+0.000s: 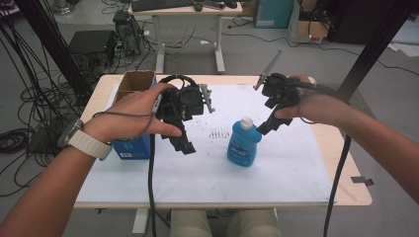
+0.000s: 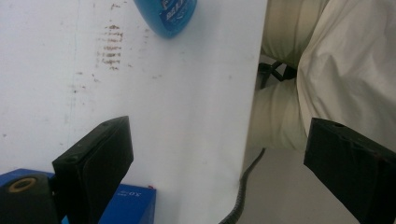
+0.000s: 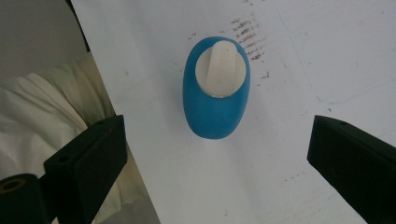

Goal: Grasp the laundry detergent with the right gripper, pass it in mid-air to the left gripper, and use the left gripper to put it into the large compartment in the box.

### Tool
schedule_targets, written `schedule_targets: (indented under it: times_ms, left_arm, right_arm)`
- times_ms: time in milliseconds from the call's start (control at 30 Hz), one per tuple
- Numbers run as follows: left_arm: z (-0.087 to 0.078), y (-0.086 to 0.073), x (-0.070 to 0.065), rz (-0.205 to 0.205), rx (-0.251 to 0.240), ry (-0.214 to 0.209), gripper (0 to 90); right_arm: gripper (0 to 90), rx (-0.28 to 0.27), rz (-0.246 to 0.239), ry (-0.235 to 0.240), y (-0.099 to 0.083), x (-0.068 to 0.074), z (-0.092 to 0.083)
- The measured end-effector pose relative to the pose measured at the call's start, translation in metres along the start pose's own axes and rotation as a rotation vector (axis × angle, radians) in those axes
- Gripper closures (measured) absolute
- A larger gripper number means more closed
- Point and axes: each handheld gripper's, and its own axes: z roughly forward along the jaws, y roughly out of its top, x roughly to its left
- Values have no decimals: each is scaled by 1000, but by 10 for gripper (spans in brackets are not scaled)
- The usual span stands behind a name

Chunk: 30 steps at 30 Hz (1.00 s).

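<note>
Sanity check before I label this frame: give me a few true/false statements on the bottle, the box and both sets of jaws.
1. The blue bottle stands upright on the white sheet. True.
2. The right gripper is clamped on the bottle. False: its jaws stand wide open above the bottle, clear of it.
3. The bottle's cap is white. True.
4. The left gripper holds the blue box. False: its jaws are open with nothing between them; the box sits on the table beside it.
5. The bottle lies inside the cardboard box. False: it stands on the sheet, well apart from that box.
</note>
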Motion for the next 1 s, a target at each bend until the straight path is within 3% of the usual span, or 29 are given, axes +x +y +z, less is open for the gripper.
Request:
schedule_targets:
  times_ms: [333, 867, 1000]
  left_arm:
    - [3, -1, 0, 2, -40, 15, 86]
    - [6, -2, 1, 13, -81, 41, 87]
    - [6, -2, 1, 15, -86, 44, 87]
  right_arm:
    - [53, -34, 26, 19, -13, -4, 7]
    - [50, -103, 46, 11, -27, -3, 18]
    - [50, -136, 90, 19, -30, 0, 22]
